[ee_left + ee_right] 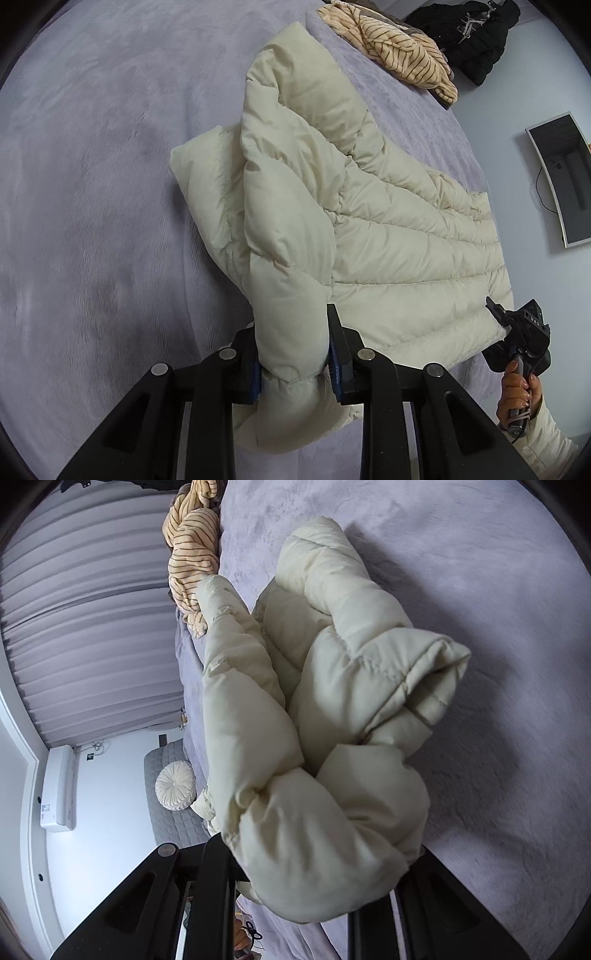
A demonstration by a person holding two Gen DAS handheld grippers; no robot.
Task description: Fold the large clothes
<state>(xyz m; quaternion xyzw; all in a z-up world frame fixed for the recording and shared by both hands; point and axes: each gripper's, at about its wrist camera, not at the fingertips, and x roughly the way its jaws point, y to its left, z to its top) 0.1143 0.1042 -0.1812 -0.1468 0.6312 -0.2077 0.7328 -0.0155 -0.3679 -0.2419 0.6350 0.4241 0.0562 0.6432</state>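
Note:
A cream quilted puffer jacket [369,229] lies on a lilac plush bed cover [92,184], with its body spread to the right. My left gripper [293,365] is shut on a sleeve of the jacket, which runs up between its blue pads. The right gripper [517,328] shows at the jacket's lower right corner, held by a hand. In the right wrist view the jacket [332,720] is bunched up thick between my right gripper [317,871], whose fingertips are hidden by the fabric. The gripper is shut on that bundle and lifts it above the bed.
A tan striped garment [402,48] and a black jacket [472,33] lie at the far edge of the bed. A wall screen [565,177] hangs on the right. Curtains [85,609], a round cushion [175,784] and an air conditioner [59,786] are beyond the bed edge.

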